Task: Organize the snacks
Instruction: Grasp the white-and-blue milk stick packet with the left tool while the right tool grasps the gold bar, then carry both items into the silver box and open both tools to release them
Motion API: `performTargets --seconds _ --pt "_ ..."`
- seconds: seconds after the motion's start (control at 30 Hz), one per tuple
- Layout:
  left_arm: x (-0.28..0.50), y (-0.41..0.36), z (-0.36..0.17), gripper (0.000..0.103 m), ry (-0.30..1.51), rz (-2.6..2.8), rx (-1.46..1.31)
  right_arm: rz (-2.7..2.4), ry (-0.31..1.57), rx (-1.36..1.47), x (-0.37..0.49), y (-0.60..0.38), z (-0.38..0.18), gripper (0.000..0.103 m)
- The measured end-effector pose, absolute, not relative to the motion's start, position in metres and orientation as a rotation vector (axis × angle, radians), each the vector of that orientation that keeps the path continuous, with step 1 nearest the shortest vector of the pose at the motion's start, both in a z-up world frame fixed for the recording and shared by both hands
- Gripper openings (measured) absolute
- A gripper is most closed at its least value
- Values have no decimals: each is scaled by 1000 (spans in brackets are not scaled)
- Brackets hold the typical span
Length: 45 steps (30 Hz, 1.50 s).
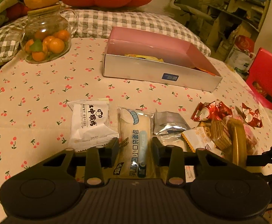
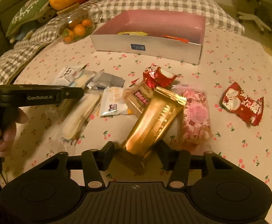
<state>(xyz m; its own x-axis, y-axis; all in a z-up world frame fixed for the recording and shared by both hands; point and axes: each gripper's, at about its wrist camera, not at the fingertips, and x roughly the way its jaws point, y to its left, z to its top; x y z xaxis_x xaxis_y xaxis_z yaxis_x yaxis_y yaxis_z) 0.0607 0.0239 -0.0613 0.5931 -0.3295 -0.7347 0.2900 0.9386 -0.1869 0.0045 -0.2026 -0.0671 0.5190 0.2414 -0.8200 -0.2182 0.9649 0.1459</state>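
The left hand-held gripper (image 1: 135,145) is seen narrowed around a pale bread packet (image 1: 135,136) with blue print, which lies lengthwise between its two fingers; both pads are set against the packet's sides, so the packet is gripped while it lies on the cherry-print surface (image 1: 42,85). Just to the packet's left a white snack packet (image 1: 91,124) is found, and just to its right a silver foil packet (image 1: 168,123).

The right hand-held gripper (image 2: 136,149) is closed on the near end of a gold wrapped bar (image 2: 154,119), which runs away from the fingers, tilted toward the upper right, its far end resting over other snacks. A pink floral packet (image 2: 196,115) lies just beside the bar on the right, and a brown wafer packet (image 2: 137,100) is touched by it on the left. A red candy packet (image 2: 241,103) lies well apart to the right; another red packet (image 2: 158,75) sits beyond the bar's far end.

A shallow box with a pink interior (image 2: 173,21) stands further back on the surface, well apart from both hand-held grippers, with a few wrappers already inside. A glass jar of small oranges (image 1: 46,41) is placed to its left.
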Motion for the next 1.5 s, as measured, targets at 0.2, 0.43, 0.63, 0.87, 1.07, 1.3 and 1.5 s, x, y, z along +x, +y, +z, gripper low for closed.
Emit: performTargets --seconds 0.2,0.43,0.63,0.87,1.07,1.3,1.5 --pt "59 25 -55 24 851 -361 -46 274 1009 69 7 -208 -63 37" --pt "62 29 -49 20 871 -359 -74 301 986 114 4 -211 -45 35" --pt "62 30 -43 16 888 -366 -99 328 941 156 4 -214 -27 35" --pt "64 30 -33 16 874 -373 -124 325 914 195 11 -219 -16 35" --pt "68 30 -25 16 861 -371 -154 305 883 244 24 -227 -3 35" --pt "78 28 -13 16 841 -363 -191 288 865 285 42 -229 5 35" --pt "88 24 -3 16 820 -361 -212 271 852 302 55 -228 10 35"
